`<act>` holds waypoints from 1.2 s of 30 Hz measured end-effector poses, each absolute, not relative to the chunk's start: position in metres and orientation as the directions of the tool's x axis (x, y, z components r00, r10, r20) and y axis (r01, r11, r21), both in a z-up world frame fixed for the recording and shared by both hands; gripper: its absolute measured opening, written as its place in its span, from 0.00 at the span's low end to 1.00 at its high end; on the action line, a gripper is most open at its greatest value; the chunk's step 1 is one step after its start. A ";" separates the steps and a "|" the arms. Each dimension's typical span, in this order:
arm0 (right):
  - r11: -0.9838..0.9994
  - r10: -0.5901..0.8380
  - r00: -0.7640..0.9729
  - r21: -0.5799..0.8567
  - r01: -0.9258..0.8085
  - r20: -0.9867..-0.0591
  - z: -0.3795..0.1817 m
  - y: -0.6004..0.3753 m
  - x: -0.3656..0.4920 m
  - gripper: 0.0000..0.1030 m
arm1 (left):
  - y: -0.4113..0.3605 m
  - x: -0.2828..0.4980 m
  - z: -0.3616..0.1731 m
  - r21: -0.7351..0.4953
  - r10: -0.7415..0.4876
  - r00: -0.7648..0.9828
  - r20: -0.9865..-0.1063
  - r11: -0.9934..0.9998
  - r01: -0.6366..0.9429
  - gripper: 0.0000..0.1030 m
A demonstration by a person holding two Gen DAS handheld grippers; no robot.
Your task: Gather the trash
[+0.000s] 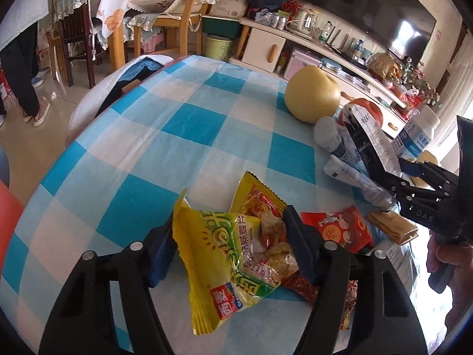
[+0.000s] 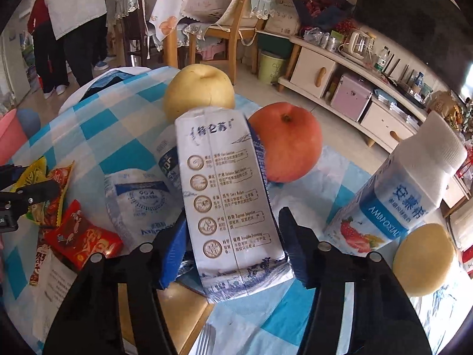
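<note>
My left gripper (image 1: pixel 229 242) is shut on a yellow snack wrapper (image 1: pixel 224 260), held just above the checked tablecloth (image 1: pixel 183 124). A second yellow-red wrapper (image 1: pixel 260 204) and a red wrapper (image 1: pixel 340 227) lie beside it. My right gripper (image 2: pixel 233 236) is shut on a white-and-blue milk carton (image 2: pixel 227 195), lifted and tilted; it also shows in the left wrist view (image 1: pixel 372 145). Crushed white-blue packs (image 2: pixel 133 201) lie under and left of the carton.
A yellow pear (image 2: pixel 198 91), a red apple (image 2: pixel 286 142), a second pear (image 2: pixel 425 260) and an upright yogurt carton (image 2: pixel 393 204) stand on the table. A wafer bar (image 1: pixel 390 227) lies near the red wrapper. Chairs, a cabinet and people stand beyond.
</note>
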State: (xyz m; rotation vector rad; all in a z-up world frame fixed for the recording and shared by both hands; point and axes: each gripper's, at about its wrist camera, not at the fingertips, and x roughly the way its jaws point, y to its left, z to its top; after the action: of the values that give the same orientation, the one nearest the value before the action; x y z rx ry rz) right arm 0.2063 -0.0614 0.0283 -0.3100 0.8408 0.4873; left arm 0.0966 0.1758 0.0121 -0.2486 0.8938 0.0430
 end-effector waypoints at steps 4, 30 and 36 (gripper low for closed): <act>0.821 0.319 0.538 -0.057 -0.568 -0.780 0.025 -0.059 0.181 0.54 | 0.169 0.093 0.012 -0.198 -0.092 0.624 -0.776 0.975 -0.102 0.63; 0.891 0.398 0.575 0.153 -0.427 -0.715 0.072 -0.095 0.110 0.86 | 0.158 0.067 0.011 -0.254 -0.191 0.597 -0.779 0.967 -0.021 0.53; 0.919 0.387 0.550 0.260 -0.297 -0.740 0.066 -0.062 0.187 0.90 | 0.161 0.066 0.011 -0.265 -0.197 0.597 -0.778 0.964 -0.027 0.53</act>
State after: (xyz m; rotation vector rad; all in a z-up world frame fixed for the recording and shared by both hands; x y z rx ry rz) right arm 0.1866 -0.0619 0.0659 0.1093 0.9018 0.4057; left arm 0.0664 0.1614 0.0114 -0.2611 0.9288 -0.0995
